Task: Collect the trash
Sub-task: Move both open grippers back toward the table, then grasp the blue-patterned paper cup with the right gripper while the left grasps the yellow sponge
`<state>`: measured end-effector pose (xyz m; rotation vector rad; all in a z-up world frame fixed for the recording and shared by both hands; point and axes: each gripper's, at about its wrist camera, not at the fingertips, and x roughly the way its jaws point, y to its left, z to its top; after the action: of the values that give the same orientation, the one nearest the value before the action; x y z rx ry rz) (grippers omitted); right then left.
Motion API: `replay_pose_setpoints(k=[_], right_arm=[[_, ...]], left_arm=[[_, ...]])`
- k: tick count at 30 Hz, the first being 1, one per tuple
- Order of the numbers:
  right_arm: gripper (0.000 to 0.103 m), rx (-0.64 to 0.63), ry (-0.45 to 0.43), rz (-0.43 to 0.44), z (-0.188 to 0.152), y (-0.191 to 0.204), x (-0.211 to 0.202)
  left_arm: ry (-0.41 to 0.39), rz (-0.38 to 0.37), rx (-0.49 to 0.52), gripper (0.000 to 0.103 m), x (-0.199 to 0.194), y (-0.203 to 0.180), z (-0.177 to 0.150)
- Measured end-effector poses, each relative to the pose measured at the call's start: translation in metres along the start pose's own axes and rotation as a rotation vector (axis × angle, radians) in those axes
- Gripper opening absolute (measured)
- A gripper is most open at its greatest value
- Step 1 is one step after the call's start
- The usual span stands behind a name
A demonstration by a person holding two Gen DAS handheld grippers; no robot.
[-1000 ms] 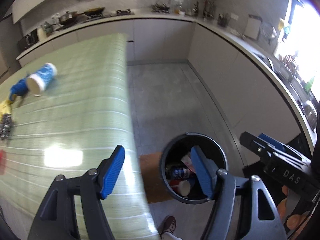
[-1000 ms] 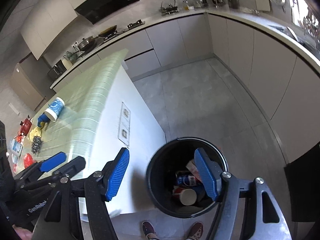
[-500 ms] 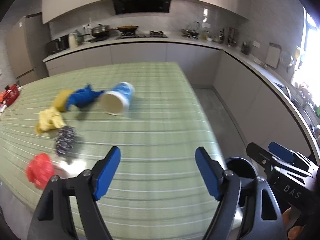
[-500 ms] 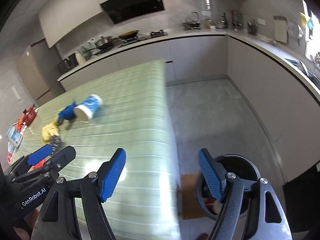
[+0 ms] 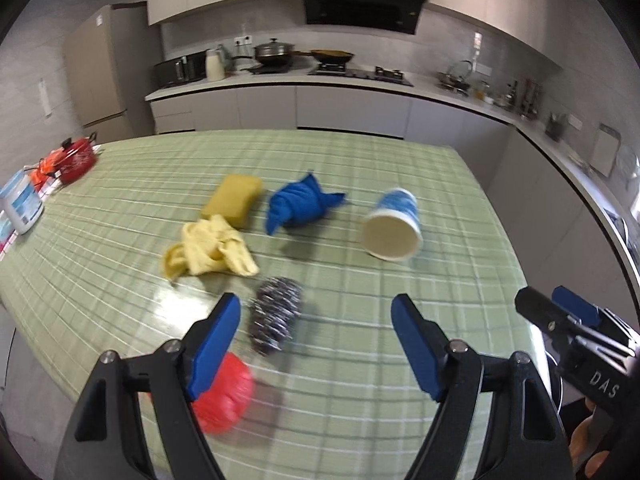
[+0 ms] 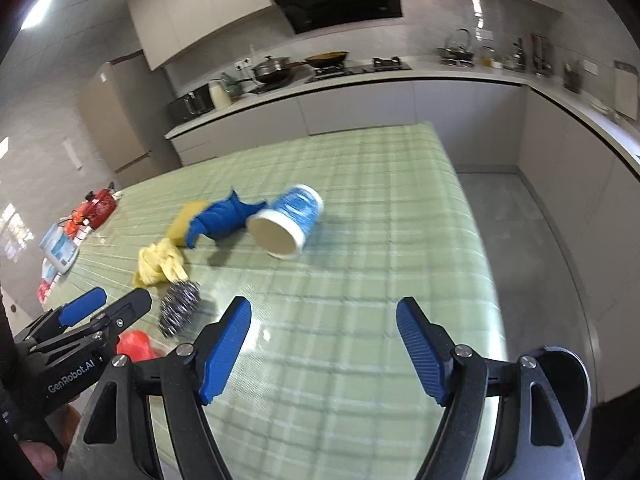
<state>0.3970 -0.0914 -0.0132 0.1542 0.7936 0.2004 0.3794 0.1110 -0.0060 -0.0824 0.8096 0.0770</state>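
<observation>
A blue and white paper cup lies on its side at the middle right of the green checked worktop, its open mouth facing the cameras and its long way running front to back. Both the left gripper and the right gripper have their blue fingers wide apart, having just opened more, holding nothing. Left of the cup lie a crumpled blue cloth, a yellow sponge block, a yellow rag, a shiny wire scrubber and a red crumpled bag. The worktop's right edge drops to grey floor, with a black round bin at lower right.

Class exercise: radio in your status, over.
Left gripper and right gripper open, empty. Paper cup on its side on table. Nothing blocking it.
</observation>
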Motion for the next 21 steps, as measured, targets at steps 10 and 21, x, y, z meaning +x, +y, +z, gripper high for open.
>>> replay_pose_setpoints(k=[10, 21], right_arm=[[0.082, -0.006, -0.002, 0.008, 0.036, 0.045, 0.038], [0.084, 0.128, 0.018, -0.134, 0.059, 0.085, 0.103]], left_arm=[[0.02, -0.018, 0.014, 0.079, 0.027, 0.049, 0.037], [0.095, -0.123, 0.048, 0.079, 0.097, 0.119, 0.086]])
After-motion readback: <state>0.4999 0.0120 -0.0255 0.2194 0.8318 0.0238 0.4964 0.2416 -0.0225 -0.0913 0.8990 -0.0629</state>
